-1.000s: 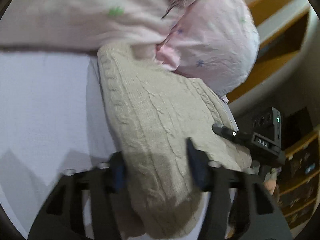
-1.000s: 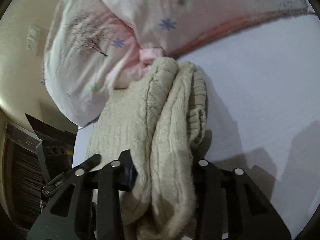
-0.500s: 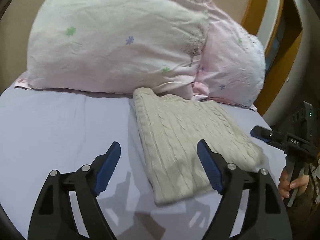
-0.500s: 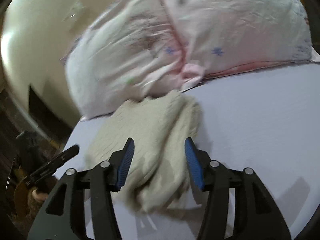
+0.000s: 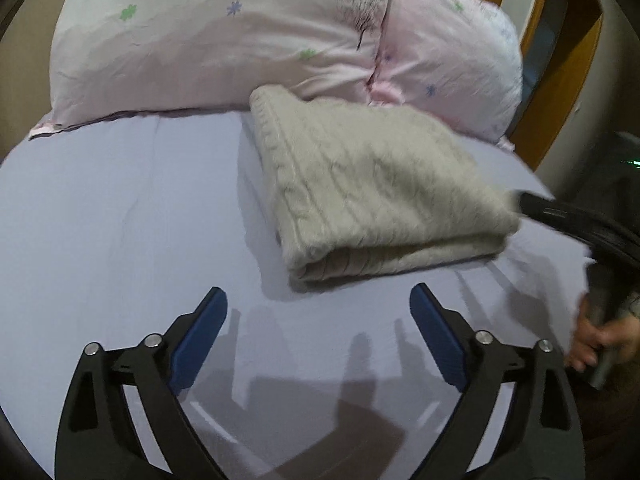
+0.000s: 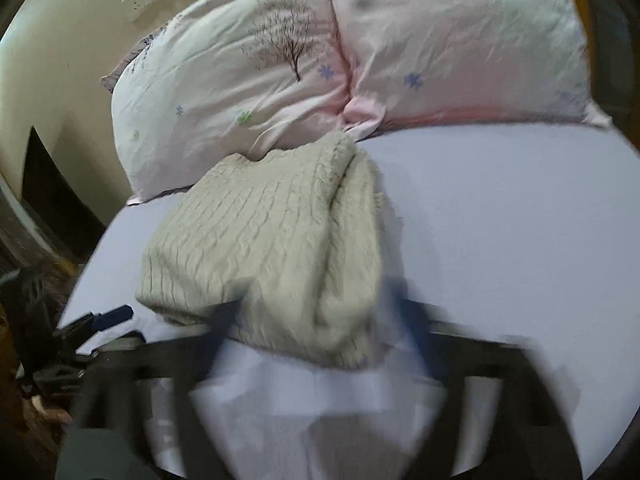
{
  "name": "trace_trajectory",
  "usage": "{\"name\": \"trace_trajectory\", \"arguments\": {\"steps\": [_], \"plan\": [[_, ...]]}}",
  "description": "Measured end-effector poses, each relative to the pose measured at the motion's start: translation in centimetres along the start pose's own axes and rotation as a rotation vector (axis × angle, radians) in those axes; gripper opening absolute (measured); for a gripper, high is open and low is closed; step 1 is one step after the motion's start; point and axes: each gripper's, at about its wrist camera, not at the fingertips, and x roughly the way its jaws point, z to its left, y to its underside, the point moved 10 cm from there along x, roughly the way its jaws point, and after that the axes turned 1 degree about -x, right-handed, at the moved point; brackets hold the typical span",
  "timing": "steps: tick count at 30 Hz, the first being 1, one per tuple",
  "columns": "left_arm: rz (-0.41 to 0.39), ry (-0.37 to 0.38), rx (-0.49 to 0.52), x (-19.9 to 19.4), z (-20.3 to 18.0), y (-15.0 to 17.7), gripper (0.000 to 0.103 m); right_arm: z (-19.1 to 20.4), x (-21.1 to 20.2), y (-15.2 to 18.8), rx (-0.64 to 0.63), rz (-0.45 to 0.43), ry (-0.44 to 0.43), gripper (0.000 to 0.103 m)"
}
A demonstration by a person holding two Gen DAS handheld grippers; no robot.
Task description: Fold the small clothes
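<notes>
Pale purple sheet (image 5: 112,208) covers the bed, and two big pink pillows (image 5: 224,40) lean at the far end. One pillow has a little tree drawn on it.

A soft beige knit sweater (image 5: 372,184) lies on the sheet. It is folded into a thick, neat block. Its far corner touches the pillows. Its near edge shows the layers stacked one on top of the other.

The left gripper (image 5: 318,320) hangs low over the sheet, just in front of the sweater. Its jaws are spread wide and hold nothing. The blue pads (image 5: 200,332) are bare.

The right gripper (image 6: 324,324) is very blurry in its own view. Its jaws look spread, and no cloth sits between them, though the sweater shows close behind them. In the left view one dark finger of it pokes in by the sweater's right corner.

The fold looks done, so the step now seems to be letting go and backing off. To do this well, both grippers should pull straight away with jaws wide. No finger should catch the fuzzy yarn, because a snag could drag the top layer and undo the fold. The right one is closest to the cloth, so it should go slow. If the near edge looks puffy, a soft pat on top would flatten it.
</notes>
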Motion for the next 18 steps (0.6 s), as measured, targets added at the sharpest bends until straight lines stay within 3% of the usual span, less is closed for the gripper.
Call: {"name": "trace_trajectory", "arguments": {"steps": [3, 9, 15, 18], "plan": [[0.033, -0.078, 0.015, 1.0, -0.1, 0.3, 0.101, 0.2, -0.4, 1.9, -0.044, 0.046, 0.057, 0.101], [0.093, -0.176, 0.022, 2.7, 0.0, 0.8, 0.102, 0.7, 3.2, 4.9, -0.059, 0.205, 0.121, 0.101], [0.097, -0.229, 0.036, 2.9, 0.3, 0.9, 0.102, 1.4, 3.9, 5.7, -0.151, 0.201, 0.231, 0.101], [0.105, -0.226, 0.034, 2.8, 0.3, 1.0, 0.102, 1.4, 3.8, 5.6, -0.140, 0.198, 0.234, 0.101]]}}
